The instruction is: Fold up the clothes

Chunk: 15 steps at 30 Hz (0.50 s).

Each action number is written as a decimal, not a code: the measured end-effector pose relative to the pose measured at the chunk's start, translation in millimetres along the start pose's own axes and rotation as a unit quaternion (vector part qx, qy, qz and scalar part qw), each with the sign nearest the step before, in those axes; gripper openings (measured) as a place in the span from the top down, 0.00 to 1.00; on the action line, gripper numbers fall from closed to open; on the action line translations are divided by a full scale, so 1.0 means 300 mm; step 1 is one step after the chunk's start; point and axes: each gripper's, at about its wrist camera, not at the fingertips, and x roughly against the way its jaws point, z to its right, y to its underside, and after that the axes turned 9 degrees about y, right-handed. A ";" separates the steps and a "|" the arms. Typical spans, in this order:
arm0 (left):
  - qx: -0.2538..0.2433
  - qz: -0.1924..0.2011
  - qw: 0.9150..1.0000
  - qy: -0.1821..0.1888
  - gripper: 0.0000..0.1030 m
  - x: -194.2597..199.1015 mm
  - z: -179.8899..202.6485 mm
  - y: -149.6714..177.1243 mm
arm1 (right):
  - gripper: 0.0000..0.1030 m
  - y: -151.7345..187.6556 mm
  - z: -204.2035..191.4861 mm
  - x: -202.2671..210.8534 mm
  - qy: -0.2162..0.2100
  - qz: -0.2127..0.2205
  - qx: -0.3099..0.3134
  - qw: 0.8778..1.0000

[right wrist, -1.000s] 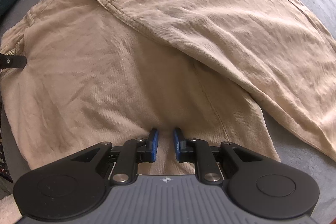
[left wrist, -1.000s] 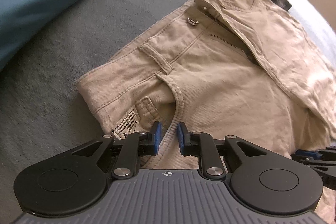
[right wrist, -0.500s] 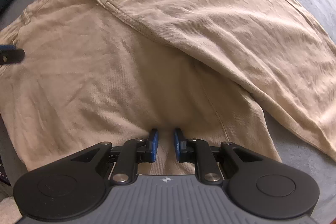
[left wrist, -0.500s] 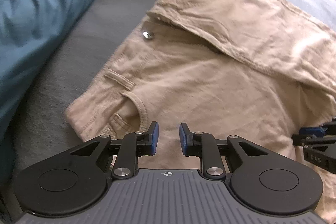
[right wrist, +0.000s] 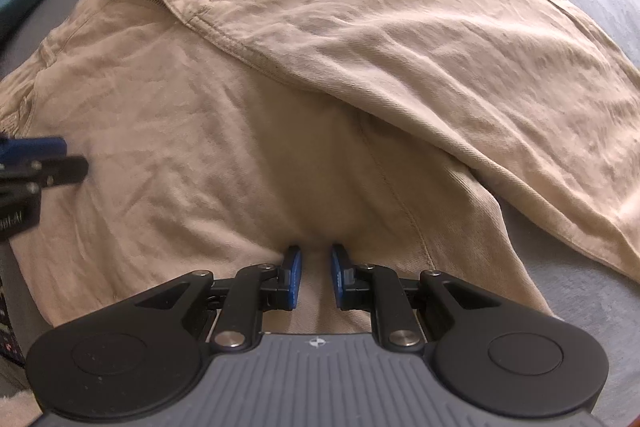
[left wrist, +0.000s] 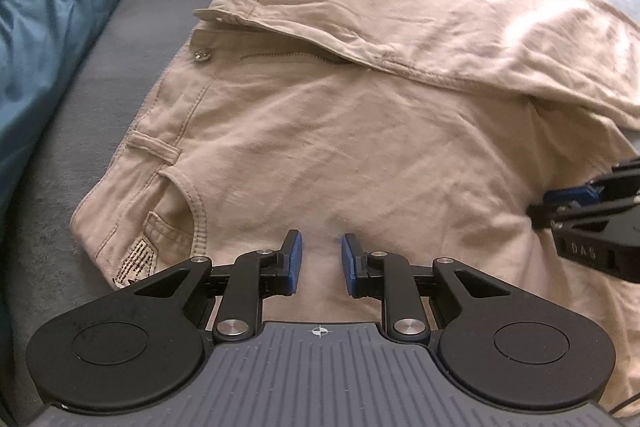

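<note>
The left gripper [left wrist: 320, 261] and right gripper [right wrist: 316, 273] each pointed down at the beige trousers [left wrist: 360, 131], jaws narrowly parted; whether either pinched cloth could not be told. The trousers lay spread on a grey bed [left wrist: 104, 75], a blue duvet [left wrist: 44, 3] beside them

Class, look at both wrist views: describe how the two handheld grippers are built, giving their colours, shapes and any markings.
The left gripper and the right gripper match: a grey ribbed body with a small crosshair mark, two round black discs at the sides, black linkage arms with silver rivets, and blue pads on the fingers. From the left view, the right gripper's side shows letters that look like "DAS". No cable, sleeve or hand is clearly visible.
</note>
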 end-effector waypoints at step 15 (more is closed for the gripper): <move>-0.029 0.015 0.999 -0.017 0.79 -0.014 0.011 0.055 | 0.83 0.056 -0.034 0.018 -0.044 0.049 -0.064 0.996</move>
